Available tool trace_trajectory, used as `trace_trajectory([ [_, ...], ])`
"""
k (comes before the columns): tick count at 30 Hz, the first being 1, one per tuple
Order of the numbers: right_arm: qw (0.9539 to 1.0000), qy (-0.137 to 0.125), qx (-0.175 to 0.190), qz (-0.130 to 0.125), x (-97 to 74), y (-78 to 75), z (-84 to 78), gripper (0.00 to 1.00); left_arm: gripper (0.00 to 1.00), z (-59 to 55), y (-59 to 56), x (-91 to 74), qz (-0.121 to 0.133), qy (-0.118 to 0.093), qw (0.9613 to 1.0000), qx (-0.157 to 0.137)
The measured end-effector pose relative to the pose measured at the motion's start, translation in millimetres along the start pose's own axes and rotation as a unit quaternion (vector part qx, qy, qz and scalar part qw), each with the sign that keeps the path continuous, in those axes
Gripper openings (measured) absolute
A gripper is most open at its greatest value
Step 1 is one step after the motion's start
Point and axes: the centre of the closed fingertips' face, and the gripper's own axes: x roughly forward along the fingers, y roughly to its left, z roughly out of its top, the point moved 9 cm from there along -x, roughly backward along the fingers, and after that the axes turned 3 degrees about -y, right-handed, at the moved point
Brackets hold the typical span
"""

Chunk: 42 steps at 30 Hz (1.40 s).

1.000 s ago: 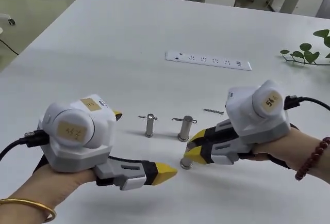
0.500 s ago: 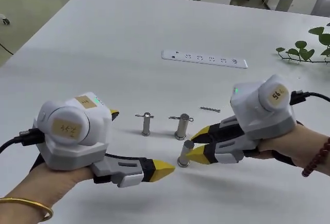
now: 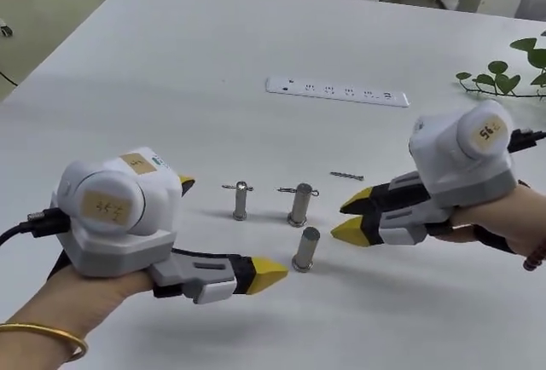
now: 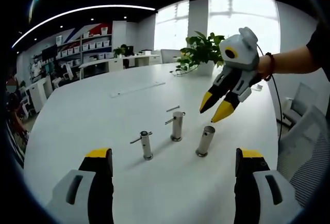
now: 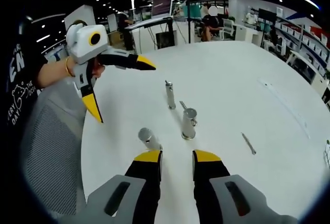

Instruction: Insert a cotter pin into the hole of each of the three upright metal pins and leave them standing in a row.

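Three metal pins stand upright on the white table. The left pin [image 3: 241, 200] [image 4: 147, 145] and the middle pin [image 3: 299, 204] [image 4: 177, 126] each carry a cotter pin through the top. A bare pin [image 3: 305, 249] [image 4: 205, 141] [image 5: 148, 137] stands in front of the middle one, out of line. One loose cotter pin [image 3: 347, 176] [image 5: 248, 143] lies flat behind them. My right gripper [image 3: 339, 221] [image 5: 177, 157] hovers just right of the bare pin, jaws a little apart and holding nothing. My left gripper [image 3: 237, 227] [image 4: 174, 154] is wide open left of the pins.
A white power strip [image 3: 337, 92] lies further back on the table. A leafy plant [image 3: 503, 72] reaches in at the far right edge. Bare tabletop [image 3: 171, 89] stretches around the pins, and office desks and shelves stand beyond.
My right gripper has let go of the bare pin and drawn back to the right and up. That pin now stands free. The left gripper has barely moved.
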Motion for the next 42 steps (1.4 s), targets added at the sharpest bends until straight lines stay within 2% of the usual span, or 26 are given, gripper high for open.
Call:
trace_trajectory([
  [8,0.9978,0.014,0.039,-0.052,-0.5,-38.3,-11.4,0.19,0.99,1.3,1.9,1.2,0.001,-0.009,0.9999,-0.004],
  [16,0.996,0.017,0.054,-0.07,3.0,-65.9,-13.0,0.19,0.99,0.0,3.7,2.7,0.002,-0.008,1.0,-0.005],
  [23,0.9948,0.021,0.062,-0.078,9.6,-79.6,-13.6,0.18,0.99,-2.1,3.9,4.5,0.001,-0.004,1.0,-0.006],
  [42,0.9928,0.027,0.051,-0.105,32.0,-108.1,-11.9,0.15,0.99,-2.1,2.6,7.2,-0.003,-0.001,1.0,0.0],
])
